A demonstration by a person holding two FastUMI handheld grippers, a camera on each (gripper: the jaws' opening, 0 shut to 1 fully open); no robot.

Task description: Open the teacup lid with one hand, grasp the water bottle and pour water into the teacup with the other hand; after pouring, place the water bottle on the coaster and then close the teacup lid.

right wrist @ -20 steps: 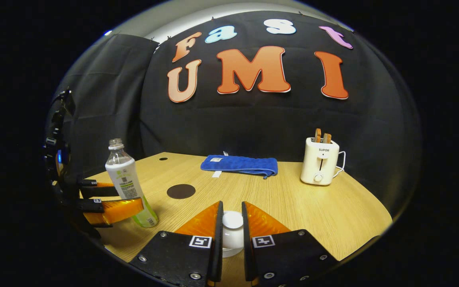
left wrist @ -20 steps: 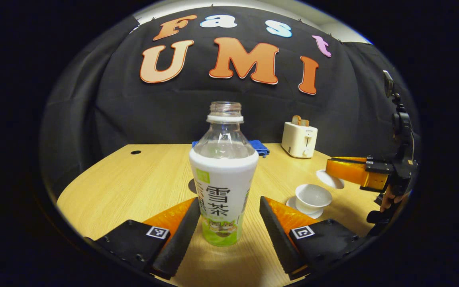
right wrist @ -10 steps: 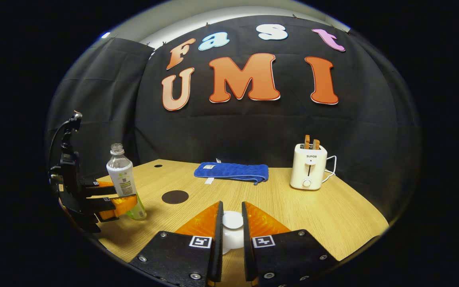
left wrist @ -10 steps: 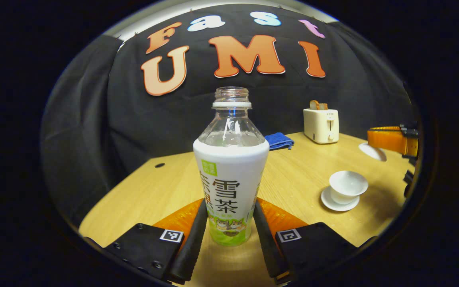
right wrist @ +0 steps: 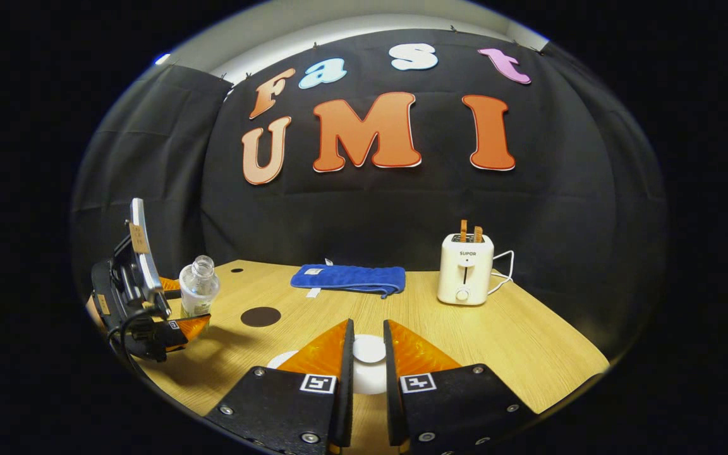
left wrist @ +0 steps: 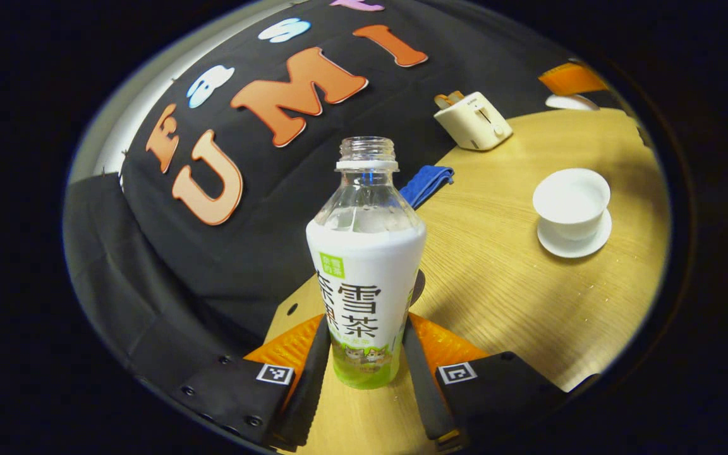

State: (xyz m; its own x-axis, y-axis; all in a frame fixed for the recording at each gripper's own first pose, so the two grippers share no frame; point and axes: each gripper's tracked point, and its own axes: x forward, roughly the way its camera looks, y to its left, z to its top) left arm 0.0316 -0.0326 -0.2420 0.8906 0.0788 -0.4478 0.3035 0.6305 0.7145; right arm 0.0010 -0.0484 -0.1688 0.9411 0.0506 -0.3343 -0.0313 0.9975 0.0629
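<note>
A black cloth wall hangs in soft folds behind a light wood-grain surface with a rounded edge. Above the cloth runs a strip of pale wall. Near the surface's far edge lies a folded blue towel; toward its far right corner stands a cream toaster with two slices in its slots and a white cord. A small dark hole sits near the far left corner.

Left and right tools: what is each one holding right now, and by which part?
The left tool grips the water bottle low on its body, near the base. The right tool grips the teacup lid by its knob.
</note>
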